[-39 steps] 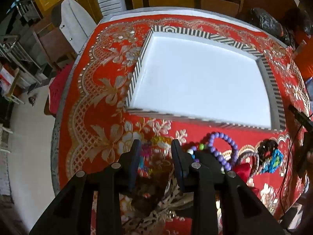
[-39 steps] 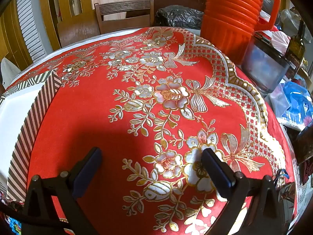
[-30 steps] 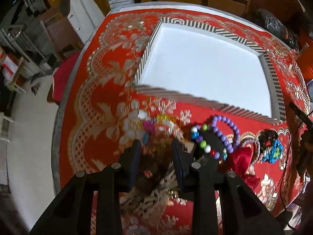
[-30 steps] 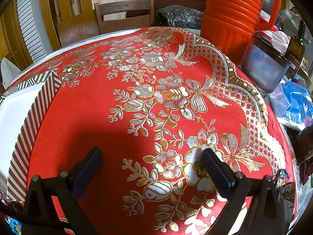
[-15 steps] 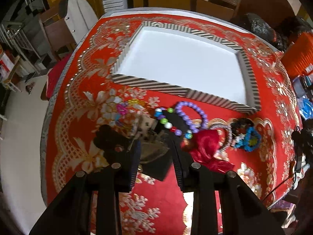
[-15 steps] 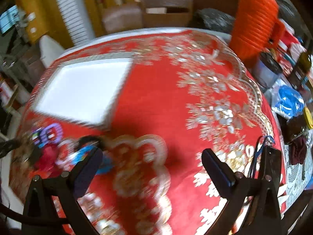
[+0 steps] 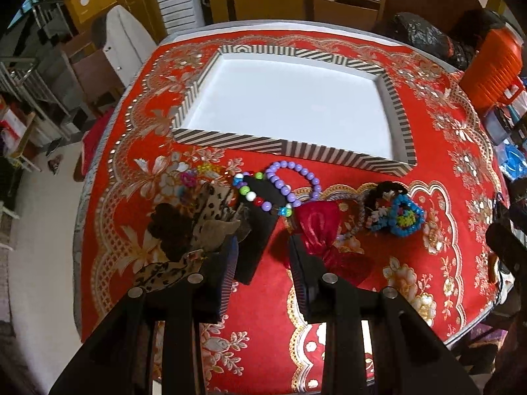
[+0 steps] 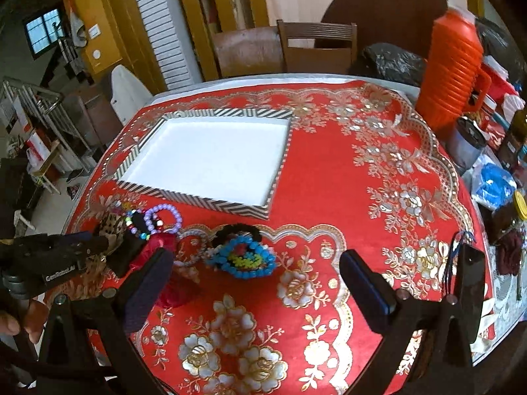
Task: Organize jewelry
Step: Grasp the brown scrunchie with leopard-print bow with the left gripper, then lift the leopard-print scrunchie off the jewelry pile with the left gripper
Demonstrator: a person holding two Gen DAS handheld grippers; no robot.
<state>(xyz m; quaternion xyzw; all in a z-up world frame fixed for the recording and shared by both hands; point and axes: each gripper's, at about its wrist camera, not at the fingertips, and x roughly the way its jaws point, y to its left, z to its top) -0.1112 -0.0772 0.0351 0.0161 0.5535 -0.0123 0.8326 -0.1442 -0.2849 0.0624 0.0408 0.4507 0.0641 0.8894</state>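
Observation:
A striped tray (image 7: 290, 151) with a bare white floor lies on the red tablecloth. In front of it sits a pile: a purple bead bracelet (image 7: 296, 177), a multicolour bead bracelet (image 7: 250, 194), a red satin bow (image 7: 319, 227), a blue beaded heart (image 7: 405, 217), a leopard-print bow (image 7: 210, 210) and a flat black piece (image 7: 260, 227). My left gripper (image 7: 263, 256) hovers over the pile's near side, partly open, with nothing pressed between its pads. My right gripper (image 8: 257, 283) stands wide open above the cloth, just in front of the blue beaded heart (image 8: 243, 260). The tray (image 8: 210, 204) lies beyond.
An orange jug (image 8: 454, 65), jars and bags crowd the table's right side. A black device with a cord (image 8: 467, 283) sits at the right front edge. A wooden chair (image 8: 316, 46) and a black bag (image 8: 392, 61) stand behind the table. A hand (image 8: 19, 319) holds the left gripper.
Both grippers rose and drew back toward the table's near edge. The right view swung left, bringing the tray and jewelry pile into sight. The jaws of both stayed as they were.

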